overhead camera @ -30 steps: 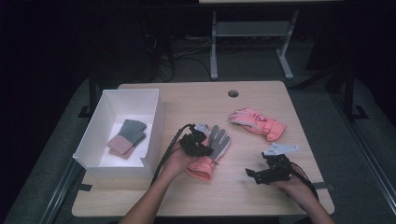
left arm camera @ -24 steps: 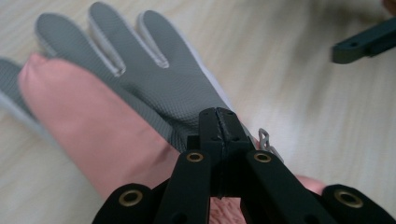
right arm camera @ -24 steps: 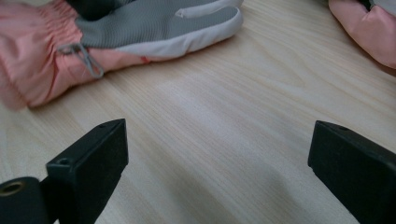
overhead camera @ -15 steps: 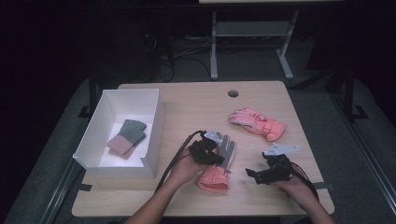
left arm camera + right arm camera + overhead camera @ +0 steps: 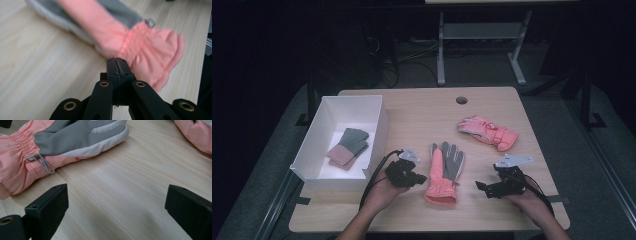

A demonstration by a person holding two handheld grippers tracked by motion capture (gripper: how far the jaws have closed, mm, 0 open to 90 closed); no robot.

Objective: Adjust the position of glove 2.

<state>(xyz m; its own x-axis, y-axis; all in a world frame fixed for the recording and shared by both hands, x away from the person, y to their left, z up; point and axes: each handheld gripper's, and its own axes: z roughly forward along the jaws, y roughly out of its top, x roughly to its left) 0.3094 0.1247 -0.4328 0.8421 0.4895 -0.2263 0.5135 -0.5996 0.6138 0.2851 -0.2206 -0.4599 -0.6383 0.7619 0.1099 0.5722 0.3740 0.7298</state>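
Where it lies flat, pink glove (image 5: 444, 172), grey palm, gathered cuff

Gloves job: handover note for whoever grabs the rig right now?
Left gripper: shut, empty, just left of the near glove's cuff.
Right gripper: open, empty, right of that glove.
Near glove: flat mid-table, palm up.
Far glove: toward the table's right rear, untouched.
Box: at the left, with a grey-pink pair inside.
Done: one pair boxed. Left, probably: match both pink gloves and box them.

A glove (image 5: 443, 172) lies between both claws, box (image 5: 377, 120) left, another glove (image 5: 488, 131) probably behind-right.
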